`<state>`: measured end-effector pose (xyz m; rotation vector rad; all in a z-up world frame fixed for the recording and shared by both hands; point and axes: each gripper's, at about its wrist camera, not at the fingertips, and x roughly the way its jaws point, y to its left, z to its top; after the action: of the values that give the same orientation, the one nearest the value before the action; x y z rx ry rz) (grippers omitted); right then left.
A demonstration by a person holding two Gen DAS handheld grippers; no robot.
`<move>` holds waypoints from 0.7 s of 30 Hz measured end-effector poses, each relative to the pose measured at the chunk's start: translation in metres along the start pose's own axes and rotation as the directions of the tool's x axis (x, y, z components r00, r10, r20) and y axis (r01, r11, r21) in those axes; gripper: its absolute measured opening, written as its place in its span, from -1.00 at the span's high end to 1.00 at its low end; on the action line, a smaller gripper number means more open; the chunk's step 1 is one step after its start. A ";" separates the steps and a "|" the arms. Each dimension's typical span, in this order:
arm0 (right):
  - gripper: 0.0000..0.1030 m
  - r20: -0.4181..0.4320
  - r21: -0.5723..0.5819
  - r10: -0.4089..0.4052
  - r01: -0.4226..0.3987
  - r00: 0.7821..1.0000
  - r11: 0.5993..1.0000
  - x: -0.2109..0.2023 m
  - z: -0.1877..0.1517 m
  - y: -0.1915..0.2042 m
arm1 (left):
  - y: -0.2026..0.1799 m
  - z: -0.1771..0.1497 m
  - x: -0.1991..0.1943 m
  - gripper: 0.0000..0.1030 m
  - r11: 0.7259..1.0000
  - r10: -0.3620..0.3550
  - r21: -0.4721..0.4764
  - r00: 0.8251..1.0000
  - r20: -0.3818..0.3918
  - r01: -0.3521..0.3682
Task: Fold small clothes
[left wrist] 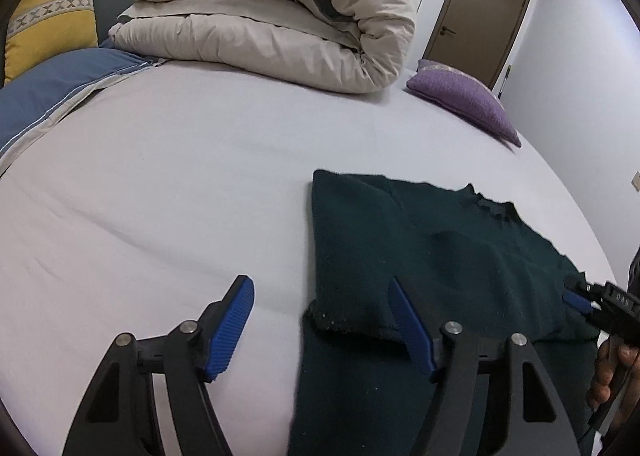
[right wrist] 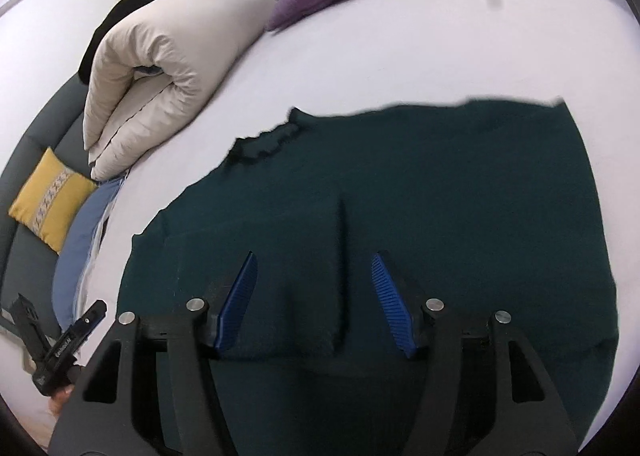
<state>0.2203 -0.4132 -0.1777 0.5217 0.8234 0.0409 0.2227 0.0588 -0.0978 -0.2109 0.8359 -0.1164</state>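
A dark green knitted sweater (left wrist: 432, 252) lies flat on the white bed sheet (left wrist: 168, 184), with a sleeve folded in over the body. My left gripper (left wrist: 320, 296) is open above the sweater's left edge, one pad over the sheet, one over the knit. My right gripper (right wrist: 314, 268) is open just above the sweater (right wrist: 440, 192), straddling the edge of the folded sleeve. The right gripper's tip also shows in the left wrist view (left wrist: 580, 298). The left gripper's body shows in the right wrist view (right wrist: 60, 348).
A folded beige duvet (left wrist: 272, 16) lies at the far side of the bed. A purple cushion (left wrist: 464, 100) sits at the far right. A yellow cushion (left wrist: 52, 20) and blue bedding (left wrist: 56, 84) lie at the left. A brown door (left wrist: 476, 8) stands behind.
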 end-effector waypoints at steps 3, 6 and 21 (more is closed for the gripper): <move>0.72 -0.074 -0.135 -0.088 0.077 0.993 0.988 0.021 0.000 0.018 | -0.001 -0.004 0.006 -0.23 1.000 -0.005 0.013 1.000 -0.019 0.005; 0.87 -0.055 -0.221 -0.180 0.164 0.982 0.962 0.025 -0.002 0.031 | 0.000 -0.004 0.009 -0.14 1.000 -0.012 0.017 1.000 -0.027 0.013; 0.89 0.067 -0.162 -0.162 0.171 0.984 0.972 -0.010 -0.011 0.009 | -0.005 0.014 0.035 -0.01 0.996 0.060 0.074 0.998 -0.025 -0.058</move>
<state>0.2074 -0.4030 -0.1732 0.2930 0.8010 -0.0583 0.2564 0.0497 -0.1131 -0.1155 0.8628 -0.0941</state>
